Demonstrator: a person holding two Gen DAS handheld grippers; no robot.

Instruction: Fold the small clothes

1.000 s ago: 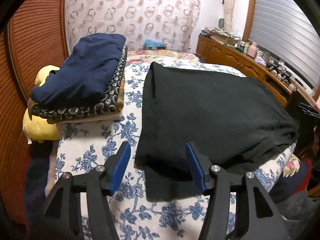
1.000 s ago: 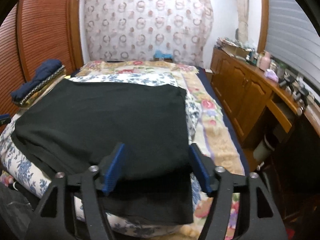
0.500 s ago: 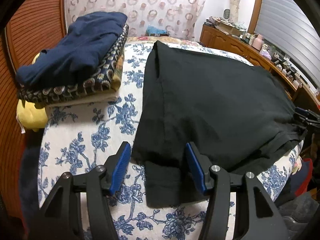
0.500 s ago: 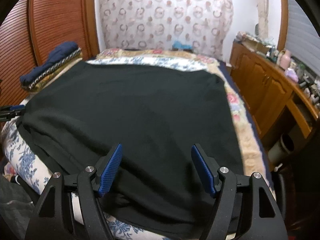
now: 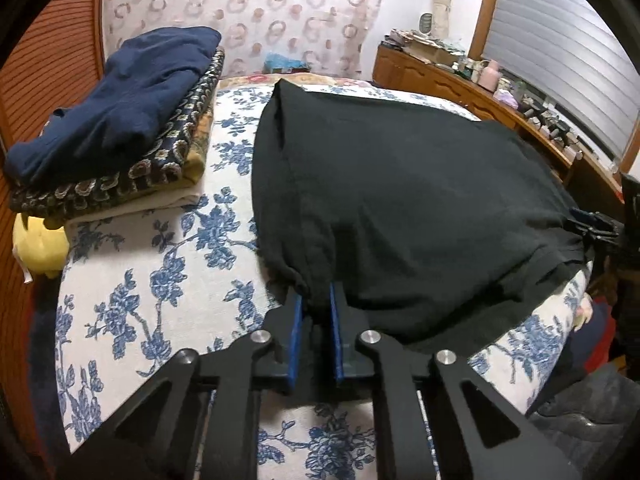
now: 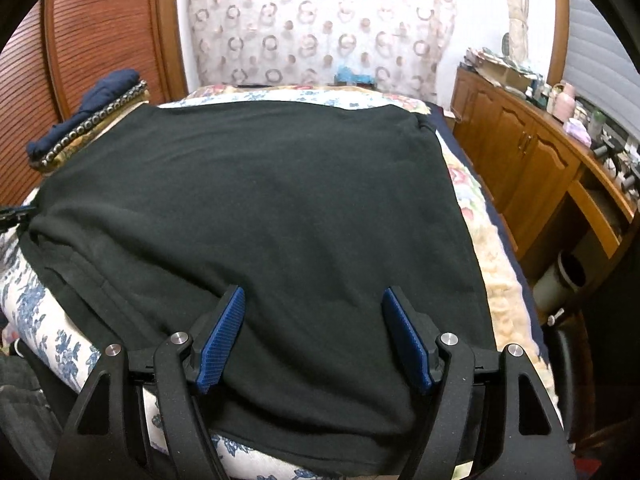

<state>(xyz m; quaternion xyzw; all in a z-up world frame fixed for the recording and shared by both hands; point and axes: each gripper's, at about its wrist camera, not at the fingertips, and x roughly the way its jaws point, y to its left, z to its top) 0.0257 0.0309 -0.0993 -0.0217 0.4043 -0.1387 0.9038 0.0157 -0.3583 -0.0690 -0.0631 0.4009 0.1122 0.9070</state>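
A black garment [image 5: 400,200] lies spread flat on the bed with the blue-flowered sheet [image 5: 160,280]. In the left wrist view my left gripper [image 5: 316,292] is closing its jaws on the garment's near left corner, and a bunched fold of black cloth is pinched between the blue pads. In the right wrist view my right gripper [image 6: 312,296] stands open low over the black garment [image 6: 260,200] at its near right edge, with cloth lying under the wide gap and neither pad pressing on it. The right gripper's tip [image 5: 592,224] shows at the garment's far right corner.
A stack of folded clothes [image 5: 120,120], navy on top, sits at the bed's left side with a yellow item [image 5: 40,244] beside it. A wooden cabinet [image 6: 540,168] with clutter on top runs along the right. A slatted wooden door [image 6: 100,40] stands at the left.
My left gripper's jaws went from wide apart to pinched on the garment's corner. My right gripper sank closer to the cloth and stayed open.
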